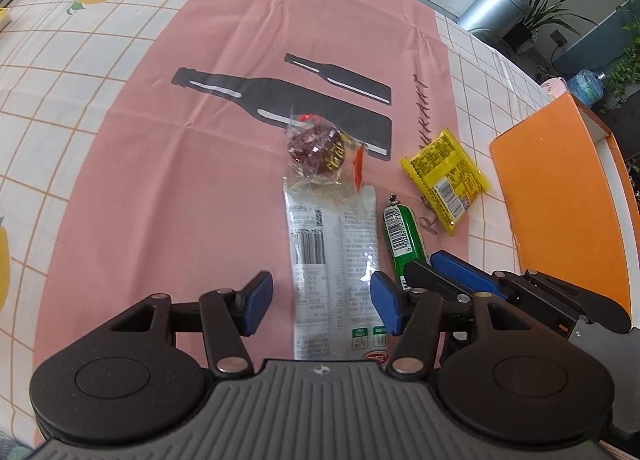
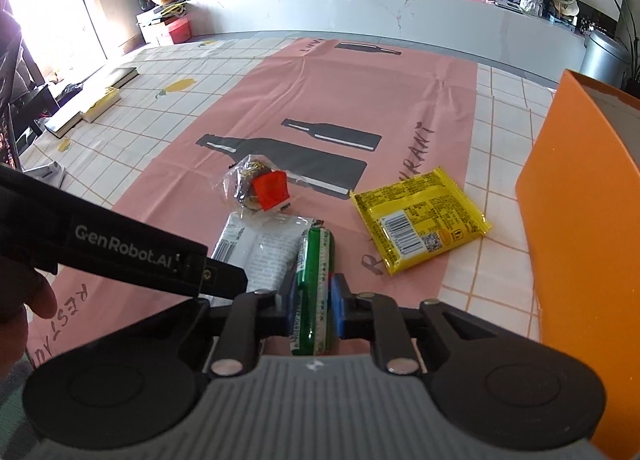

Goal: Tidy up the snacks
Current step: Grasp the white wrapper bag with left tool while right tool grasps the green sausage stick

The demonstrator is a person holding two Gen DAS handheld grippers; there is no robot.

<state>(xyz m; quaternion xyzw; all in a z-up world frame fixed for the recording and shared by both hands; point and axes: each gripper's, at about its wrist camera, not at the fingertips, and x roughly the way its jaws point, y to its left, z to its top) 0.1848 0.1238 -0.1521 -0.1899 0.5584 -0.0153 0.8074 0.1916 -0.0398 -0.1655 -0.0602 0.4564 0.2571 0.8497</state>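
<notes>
A long white snack packet [image 1: 334, 252] lies lengthwise on the pink mat [image 1: 180, 180], and my left gripper [image 1: 320, 304] stands open astride its near end. Beside it, my right gripper [image 2: 314, 304] is shut on a green stick-shaped snack [image 2: 316, 260], its blue pads pressing both sides. That green snack [image 1: 402, 236] and the right gripper [image 1: 430, 264] also show in the left wrist view. A clear-wrapped dark round sweet [image 1: 316, 148] rests at the white packet's far end. A yellow packet [image 2: 420, 220] lies flat on the mat's right edge.
An orange box [image 2: 584, 200] stands along the right side of the table, close to the yellow packet. Books [image 2: 92, 100] lie at the far left on the checked tablecloth [image 1: 60, 80]. The left gripper's black body [image 2: 120, 248] and a hand [image 2: 24, 308] fill the right wrist view's lower left.
</notes>
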